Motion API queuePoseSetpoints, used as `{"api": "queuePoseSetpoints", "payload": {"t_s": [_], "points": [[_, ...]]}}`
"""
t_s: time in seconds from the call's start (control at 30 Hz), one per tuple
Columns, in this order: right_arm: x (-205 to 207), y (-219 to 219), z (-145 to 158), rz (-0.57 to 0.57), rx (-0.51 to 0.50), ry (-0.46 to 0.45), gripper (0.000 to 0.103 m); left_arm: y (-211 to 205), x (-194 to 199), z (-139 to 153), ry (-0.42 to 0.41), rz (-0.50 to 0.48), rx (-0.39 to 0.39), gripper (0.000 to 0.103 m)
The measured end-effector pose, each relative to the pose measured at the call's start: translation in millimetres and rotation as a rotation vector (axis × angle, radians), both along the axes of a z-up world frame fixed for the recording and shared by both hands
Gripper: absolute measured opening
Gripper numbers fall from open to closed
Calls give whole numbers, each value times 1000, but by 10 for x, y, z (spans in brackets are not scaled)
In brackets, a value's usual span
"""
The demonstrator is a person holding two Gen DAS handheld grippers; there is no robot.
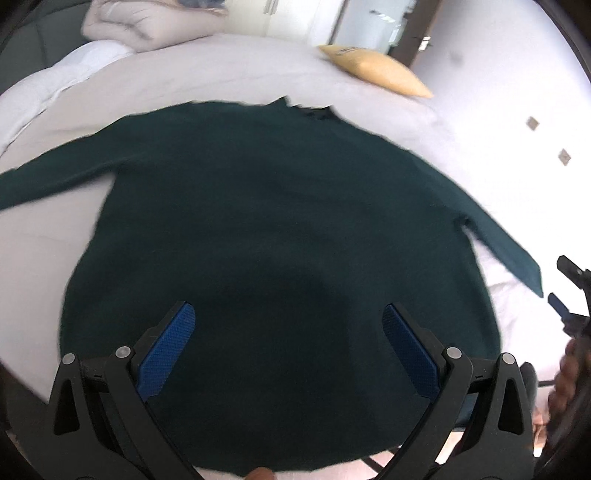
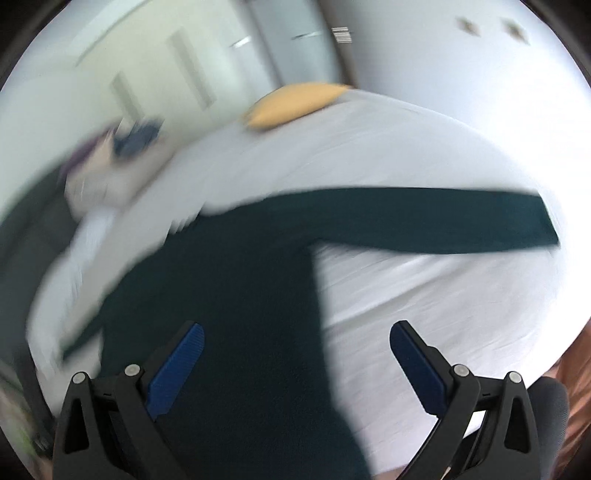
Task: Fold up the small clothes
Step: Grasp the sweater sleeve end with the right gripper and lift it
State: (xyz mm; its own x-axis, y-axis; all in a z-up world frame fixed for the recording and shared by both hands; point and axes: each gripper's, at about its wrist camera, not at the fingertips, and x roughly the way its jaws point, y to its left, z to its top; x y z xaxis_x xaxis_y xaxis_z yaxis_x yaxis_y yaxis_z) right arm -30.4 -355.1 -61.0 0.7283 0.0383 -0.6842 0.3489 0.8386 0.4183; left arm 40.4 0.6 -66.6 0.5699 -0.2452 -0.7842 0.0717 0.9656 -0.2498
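Note:
A dark green long-sleeved sweater (image 1: pixel 273 221) lies flat on a white bed sheet (image 1: pixel 221 85), collar at the far side, both sleeves spread out. My left gripper (image 1: pixel 288 317) hovers open over the sweater's lower middle, nothing between its blue pads. In the right wrist view, the same sweater (image 2: pixel 236 288) fills the lower left and its right sleeve (image 2: pixel 424 219) stretches to the right. My right gripper (image 2: pixel 297 336) is open above the sweater's right side edge, holding nothing. The right gripper also shows at the right edge of the left wrist view (image 1: pixel 569 295). The right wrist view is blurred.
A yellow pillow (image 1: pixel 376 70) lies at the far right of the bed. A bunched beige duvet (image 1: pixel 147 22) sits at the far left. White floor with small dark tiles (image 1: pixel 546 140) lies beyond the bed's right edge. A hand (image 1: pixel 569 376) shows at the lower right.

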Motion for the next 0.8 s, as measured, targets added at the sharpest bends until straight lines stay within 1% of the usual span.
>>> {"api": "queuePoseSetpoints", "payload": {"t_s": [0.03, 0.07, 0.13, 0.17, 0.2, 0.23, 0.33, 0.37, 0.43, 0.5, 0.53, 0.57, 0.6, 0.63, 0.67, 0.7, 0.73, 0.77, 0.8], "points": [[-53, -293, -45, -60, 62, -12, 103, -53, 35, 22, -29, -18, 4, 103], [-103, -521, -86, -108, 111, -23, 103, -112, 72, 36, -40, -30, 19, 103], [-237, -1046, -236, -239, 218, -27, 102, -234, 193, 24, -5, -47, 55, 103], [-284, -1200, -294, -282, 254, -30, 101, -282, 264, 14, 30, -46, 63, 103], [-316, -1372, -366, -327, 300, -34, 100, -294, 330, 0, 53, -26, 52, 103], [-376, -1537, -466, -376, 344, -29, 100, -300, 392, -2, 55, -6, 24, 103], [-437, -1793, -683, -442, 418, -30, 95, -292, 542, 1, 26, 15, -35, 103], [-432, -1875, -774, -455, 455, -45, 93, -293, 592, 3, 20, 12, -57, 103], [-401, -1957, -820, -468, 473, -67, 93, -298, 665, 24, 3, 11, -84, 103], [-283, -1988, -830, -473, 470, -89, 92, -288, 742, 45, -15, 11, -110, 103], [-238, -1968, -834, -471, 470, -96, 88, -277, 787, 45, -18, 10, -124, 103], [-166, -2021, -841, -469, 477, -104, 80, -268, 813, 42, -17, 12, -136, 103], [-105, -2075, -846, -472, 482, -103, 77, -263, 863, 28, -10, 7, -149, 101], [-35, -2097, -854, -474, 485, -105, 70, -256, 900, 11, -3, 2, -159, 99], [40, -2118, -865, -475, 480, -105, 60, -247, 944, -3, 5, -2, -170, 95], [84, -2105, -864, -477, 472, -97, 55, -239, 978, -22, 9, -6, -177, 90], [122, -2103, -871, -482, 459, -89, 46, -235, 1019, -39, 14, -13, -184, 87], [175, -2094, -860, -485, 433, -79, 36, -236, 1065, -52, 18, -20, -188, 81], [177, -2121, -843, -485, 413, -71, 30, -239, 1116, -55, 19, -25, -186, 76]]}}
